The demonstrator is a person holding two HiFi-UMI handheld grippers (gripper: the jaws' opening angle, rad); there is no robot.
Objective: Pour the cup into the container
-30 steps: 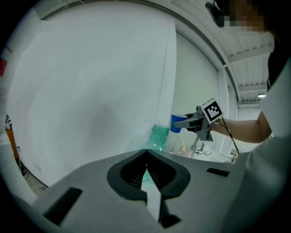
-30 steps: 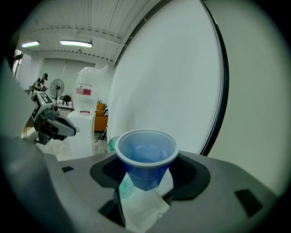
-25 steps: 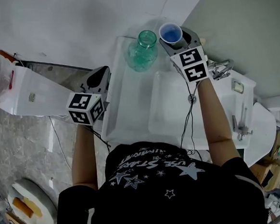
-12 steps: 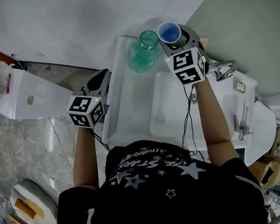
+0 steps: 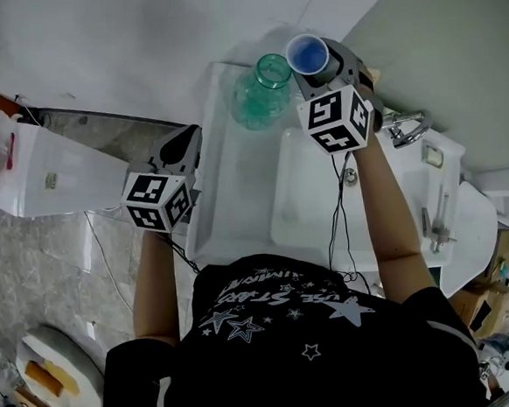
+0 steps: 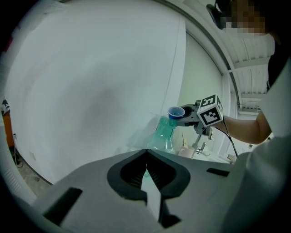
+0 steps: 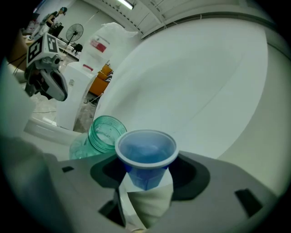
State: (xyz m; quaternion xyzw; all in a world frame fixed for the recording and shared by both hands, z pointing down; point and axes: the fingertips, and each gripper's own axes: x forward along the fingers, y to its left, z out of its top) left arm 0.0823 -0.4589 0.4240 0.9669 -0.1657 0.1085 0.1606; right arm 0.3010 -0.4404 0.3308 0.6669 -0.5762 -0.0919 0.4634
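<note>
A small blue cup (image 7: 145,152) stands upright between the jaws of my right gripper (image 7: 146,172), which is shut on it. In the head view the blue cup (image 5: 308,55) is held up just right of the mouth of a green glass jar (image 5: 261,90) on the white counter. The jar (image 7: 101,134) lies close to the cup's left rim, its mouth open. My left gripper (image 5: 182,142) hangs off the counter's left edge, apart from both. Its jaws (image 6: 146,157) are shut with nothing in them. From there the cup (image 6: 176,112) shows above the jar (image 6: 163,133).
A white sink basin (image 5: 311,198) lies under my right forearm, with a chrome faucet (image 5: 404,128) to its right. A white box (image 5: 50,175) stands at the left on the speckled floor. A plain wall rises right behind the jar.
My right gripper has rolled at the wrist, turning its marker cube, and the cup has edged a little toward the jar. The left gripper has sunk slightly.
</note>
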